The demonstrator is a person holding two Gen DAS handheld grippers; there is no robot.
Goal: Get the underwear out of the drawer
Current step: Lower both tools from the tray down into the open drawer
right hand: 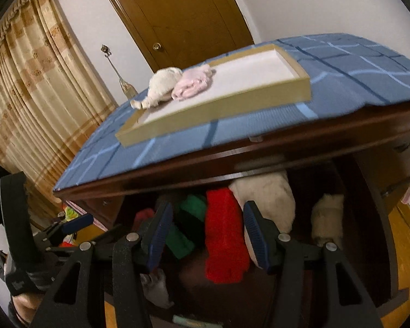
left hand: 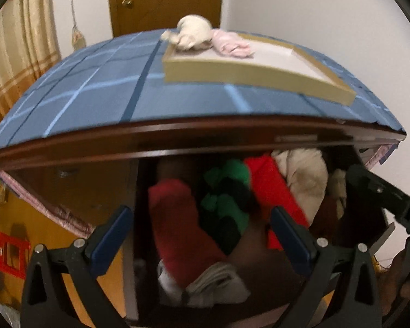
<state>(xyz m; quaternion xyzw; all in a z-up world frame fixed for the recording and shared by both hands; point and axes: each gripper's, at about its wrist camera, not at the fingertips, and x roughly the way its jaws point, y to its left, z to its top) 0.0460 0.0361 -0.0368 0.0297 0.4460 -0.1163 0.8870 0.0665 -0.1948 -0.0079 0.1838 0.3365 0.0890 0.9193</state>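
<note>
While both tools hang over the open drawer [left hand: 369, 218], I see my left gripper [left hand: 202, 235] with its jaws spread wide and nothing between them, above a dark red garment [left hand: 177, 224] and a green and black one [left hand: 224, 205]. My right gripper [right hand: 205, 235] also stands apart and empty, framing the bright red garment [right hand: 224, 235] without touching it. A cream piece [right hand: 270, 196] lies just beside that. On the blue checked cloth [right hand: 355, 65] sits a shallow tray [right hand: 232, 104] with cream underwear [right hand: 164, 84] and pink underwear [right hand: 194, 83] at one end.
</note>
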